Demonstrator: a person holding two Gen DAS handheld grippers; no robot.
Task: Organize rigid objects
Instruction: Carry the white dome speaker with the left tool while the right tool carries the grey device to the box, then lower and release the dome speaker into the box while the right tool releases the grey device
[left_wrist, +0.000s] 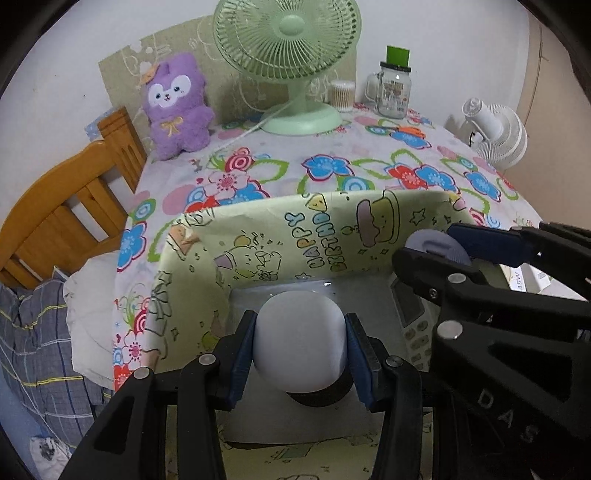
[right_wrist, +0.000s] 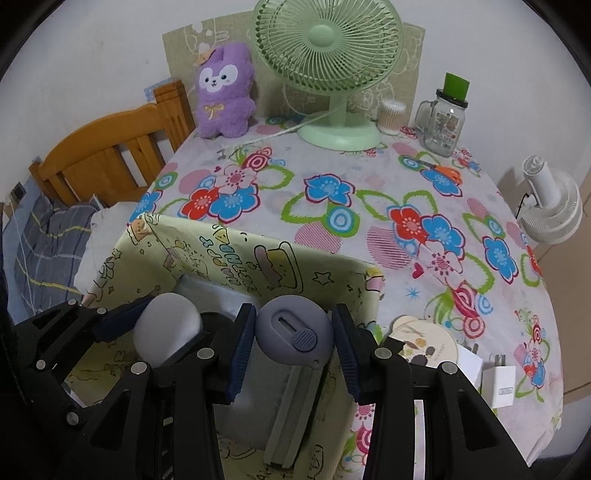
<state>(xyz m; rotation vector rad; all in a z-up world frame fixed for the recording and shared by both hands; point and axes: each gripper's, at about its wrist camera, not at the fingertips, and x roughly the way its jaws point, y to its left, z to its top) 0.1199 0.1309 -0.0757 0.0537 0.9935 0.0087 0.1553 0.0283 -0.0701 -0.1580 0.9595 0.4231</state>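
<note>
A box lined with pale yellow "Happy Birthday" paper (left_wrist: 258, 236) (right_wrist: 325, 280) stands at the table's near edge. My left gripper (left_wrist: 301, 332) is shut on a white rounded object (left_wrist: 301, 350), its blue pads pressing both sides, low inside the box. In the right wrist view that left gripper (right_wrist: 166, 325) and the white object (right_wrist: 162, 328) show at lower left. My right gripper (right_wrist: 295, 328) is shut on a grey round-headed tool (right_wrist: 291, 332) with a slot, a slider and a long pale body hanging into the box. From the left wrist view the right gripper (left_wrist: 428, 242) holds it (left_wrist: 439, 245) by the box's right wall.
A remote control (left_wrist: 412, 317) lies in the box. On the flowered tablecloth (right_wrist: 332, 192) stand a green fan (right_wrist: 328, 48), a purple plush (right_wrist: 225, 92), a glass jar (right_wrist: 443, 118) and a cotton-swab tub (right_wrist: 392, 116). Orange scissors (right_wrist: 447, 171), a round card (right_wrist: 424, 339) and a white charger (right_wrist: 498, 380) lie on the right.
</note>
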